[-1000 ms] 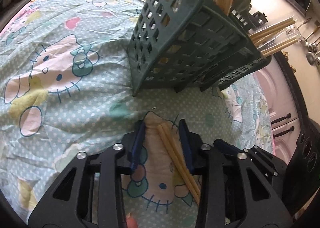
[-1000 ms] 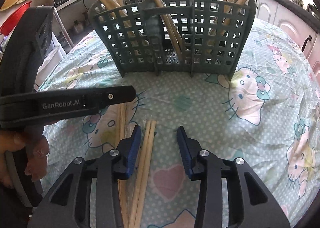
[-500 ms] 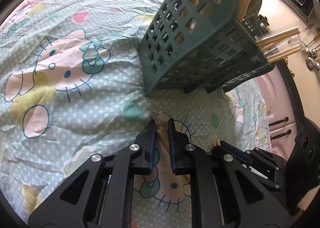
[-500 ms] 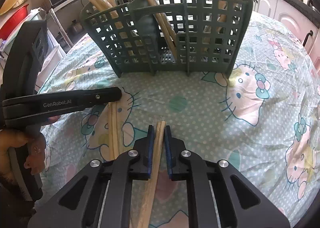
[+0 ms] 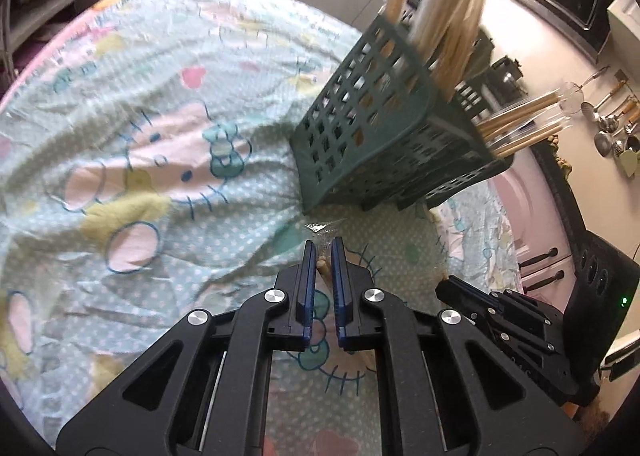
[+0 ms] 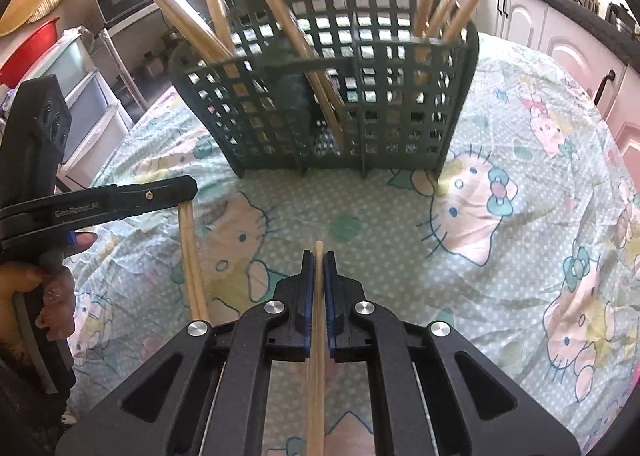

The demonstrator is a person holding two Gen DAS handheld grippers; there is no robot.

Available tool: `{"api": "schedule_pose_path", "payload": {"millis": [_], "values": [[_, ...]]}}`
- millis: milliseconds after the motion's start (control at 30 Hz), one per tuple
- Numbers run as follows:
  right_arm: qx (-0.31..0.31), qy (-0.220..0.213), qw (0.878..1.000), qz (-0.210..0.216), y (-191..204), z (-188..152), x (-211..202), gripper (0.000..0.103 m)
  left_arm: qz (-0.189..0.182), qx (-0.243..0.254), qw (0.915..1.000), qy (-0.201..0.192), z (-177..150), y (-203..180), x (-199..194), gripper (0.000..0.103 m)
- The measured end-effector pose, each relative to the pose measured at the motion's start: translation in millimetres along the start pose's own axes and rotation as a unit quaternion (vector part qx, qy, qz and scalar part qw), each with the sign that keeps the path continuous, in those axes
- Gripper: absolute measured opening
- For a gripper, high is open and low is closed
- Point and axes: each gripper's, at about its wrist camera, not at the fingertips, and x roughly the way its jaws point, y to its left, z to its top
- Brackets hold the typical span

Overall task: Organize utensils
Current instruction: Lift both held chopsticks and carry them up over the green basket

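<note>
Right wrist view: both grippers (image 6: 319,260) (image 5: 323,256) pinch pale wooden chopstick pairs (image 6: 318,320) (image 5: 321,266), ready for the far green plastic lattice basket (image 6: 400,115)

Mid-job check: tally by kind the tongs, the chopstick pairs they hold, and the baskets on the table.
Tongs: 2, left and right
Held chopstick pairs: 2
Green utensil basket: 1
Total: 5
</note>
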Motion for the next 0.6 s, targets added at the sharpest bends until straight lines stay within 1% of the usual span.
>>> {"api": "schedule_pose_path", "payload": {"millis": [200, 300, 600], "values": [[-0.01, -0.026, 1.0, 0.011, 14, 8, -21, 0.006, 0.007, 0.032, 0.9983, -0.047, 5, -19, -34, 0.004], [-0.014, -0.041, 0.999, 0.016, 22, 14, -31, 0.006, 0.013, 0.05, 0.9966, -0.064, 8, -30, -48, 0.004], [-0.026, -0.086, 0.996, 0.026, 31, 28, -68, 0.006, 0.009, 0.074, 0.9926, -0.096, 14, -52, -75, 0.003]]}}
